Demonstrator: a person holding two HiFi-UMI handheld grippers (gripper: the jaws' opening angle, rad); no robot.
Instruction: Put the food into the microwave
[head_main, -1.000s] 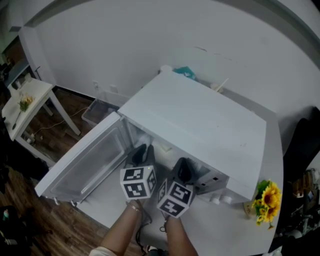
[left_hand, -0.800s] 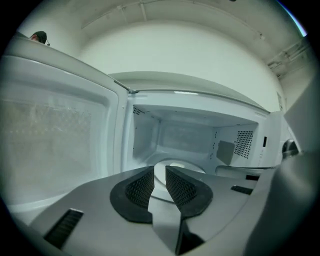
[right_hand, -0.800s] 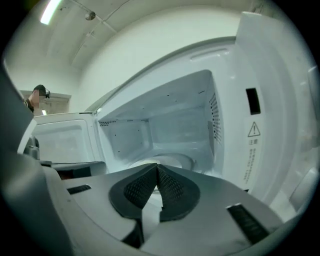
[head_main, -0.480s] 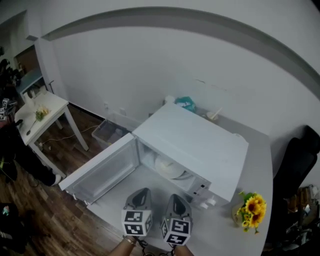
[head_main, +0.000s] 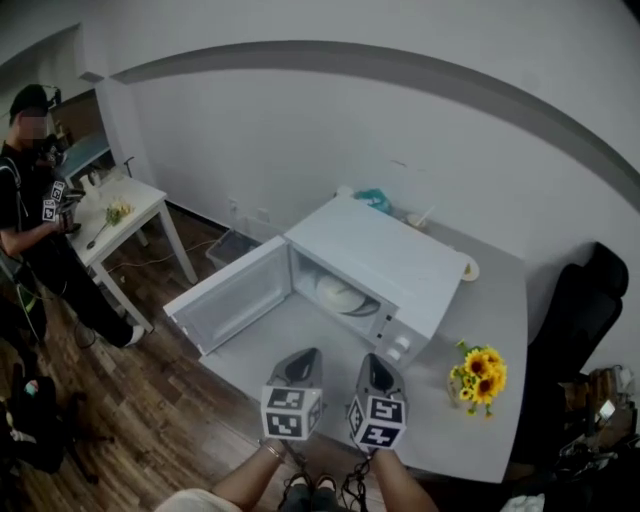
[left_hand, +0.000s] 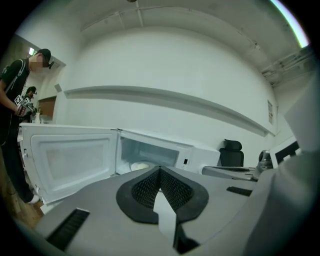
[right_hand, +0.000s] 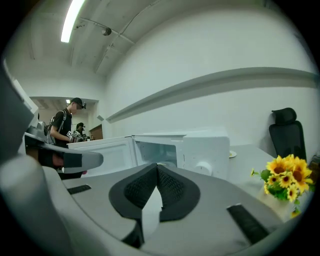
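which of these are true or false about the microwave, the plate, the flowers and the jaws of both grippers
1. A plate lies inside the microwave. True.
2. The microwave is closed. False: its door is swung wide open.
3. The sunflowers stand on top of the microwave. False: they stand on the table, to the microwave's right in the head view.
4. The left gripper has its jaws together with nothing between them. True.
5. The right gripper holds the plate. False: its jaws are together and empty, short of the microwave.
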